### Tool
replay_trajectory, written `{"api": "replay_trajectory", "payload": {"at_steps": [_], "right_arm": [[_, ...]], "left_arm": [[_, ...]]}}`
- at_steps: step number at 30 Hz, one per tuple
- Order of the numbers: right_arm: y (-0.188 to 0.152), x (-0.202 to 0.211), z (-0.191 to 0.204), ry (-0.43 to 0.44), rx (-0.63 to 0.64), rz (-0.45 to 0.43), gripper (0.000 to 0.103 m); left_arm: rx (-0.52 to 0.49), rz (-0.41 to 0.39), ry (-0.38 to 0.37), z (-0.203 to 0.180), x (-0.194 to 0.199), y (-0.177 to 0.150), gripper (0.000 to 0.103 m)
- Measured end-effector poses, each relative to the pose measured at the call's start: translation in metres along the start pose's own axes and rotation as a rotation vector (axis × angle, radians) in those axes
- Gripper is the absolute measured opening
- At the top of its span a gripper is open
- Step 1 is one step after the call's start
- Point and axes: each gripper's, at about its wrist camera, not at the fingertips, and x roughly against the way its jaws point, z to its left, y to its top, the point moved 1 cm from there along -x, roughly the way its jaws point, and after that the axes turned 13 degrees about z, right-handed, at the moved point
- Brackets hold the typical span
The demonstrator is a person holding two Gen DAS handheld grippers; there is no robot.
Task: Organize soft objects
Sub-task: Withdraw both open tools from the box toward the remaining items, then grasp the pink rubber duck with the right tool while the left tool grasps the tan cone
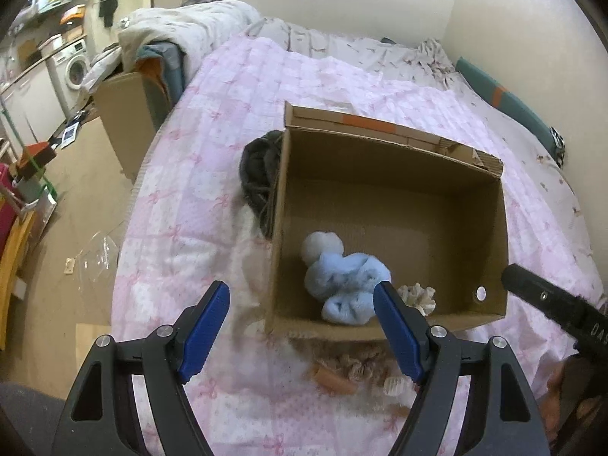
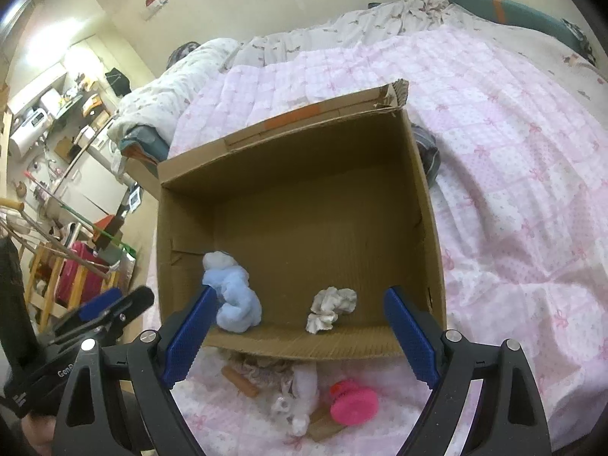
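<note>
Left gripper [image 1: 302,296]: jaws spread wide, nothing between the blue pads [image 1: 205,336], pitched steeply downward. Right gripper [image 2: 300,304]: same pose, jaws wide, empty (each one's body shows at the edge of the other's view).

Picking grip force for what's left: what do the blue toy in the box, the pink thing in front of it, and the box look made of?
Blue toy: fluffy plush, matte and slumped, so soft. Pink thing: smooth with a slight sheen, probably rubber or plastic; too blurred to be sure. Box: plain brown corrugated cardboard, fluting visible along its cut rim.
</note>
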Motion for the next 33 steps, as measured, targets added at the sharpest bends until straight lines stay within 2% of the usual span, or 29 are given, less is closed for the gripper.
{"api": "replay_trajectory", "payload": {"at_steps": [9, 17, 23, 33], "right_arm": [[-0.012, 0.016, 0.003, -0.008, 0.007, -0.026, 0.095], [-0.028, 0.018, -0.006, -0.009, -0.025, -0.008, 0.095], [-0.037, 0.022, -0.008, -0.004, -0.038, -0.011, 0.095], [-0.054, 0.012, -0.012, -0.002, -0.043, 0.036, 0.095]], "left_arm": [[0.007, -0.021, 0.032, 0.008, 0.014, -0.02, 0.076], [0.008, -0.021, 0.062, 0.007, 0.015, -0.033, 0.076], [0.007, 0.009, 0.043, 0.007, 0.01, -0.039, 0.076], [0.027, 0.05, 0.043, 0.009, 0.003, -0.052, 0.076]]}}
